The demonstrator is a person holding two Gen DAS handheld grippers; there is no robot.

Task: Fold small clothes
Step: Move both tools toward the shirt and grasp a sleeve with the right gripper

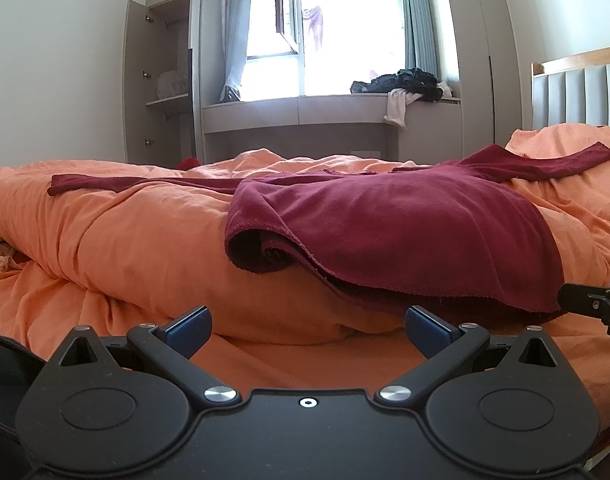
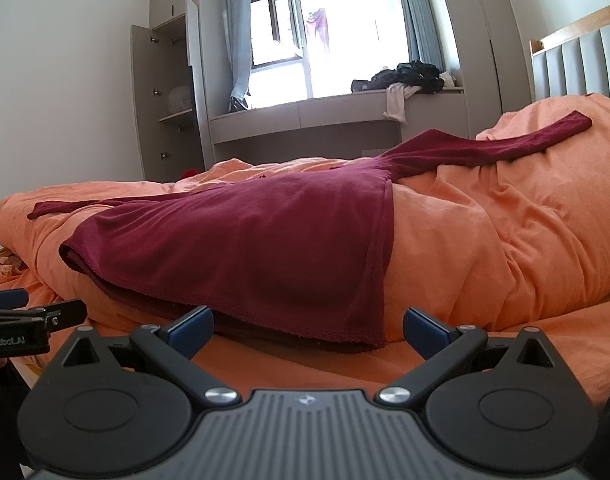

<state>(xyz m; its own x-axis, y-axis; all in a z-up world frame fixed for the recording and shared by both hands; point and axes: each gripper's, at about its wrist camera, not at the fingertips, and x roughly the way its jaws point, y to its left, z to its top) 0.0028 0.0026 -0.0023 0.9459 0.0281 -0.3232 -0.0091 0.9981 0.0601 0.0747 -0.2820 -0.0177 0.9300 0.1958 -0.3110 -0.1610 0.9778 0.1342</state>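
Fingers [image 1: 189, 326] of left gripper [image 1: 307, 326] spread wide, nothing between them; right gripper [image 2: 307, 326] likewise spread and empty. Both low at near edge of bed. Red top [image 1: 405, 224] lies spread over orange duvet [image 1: 125, 240], sleeves out to each side, hem nearest grippers, its left corner rolled under. Dark clothes [image 1: 405, 80] piled on window ledge [image 1: 289, 108].

Orange duvet [image 1: 145, 240], open wardrobe [image 1: 161, 80], window ledge [image 2: 337, 104] (dark clothes, perhaps) [image 1: 405, 80]
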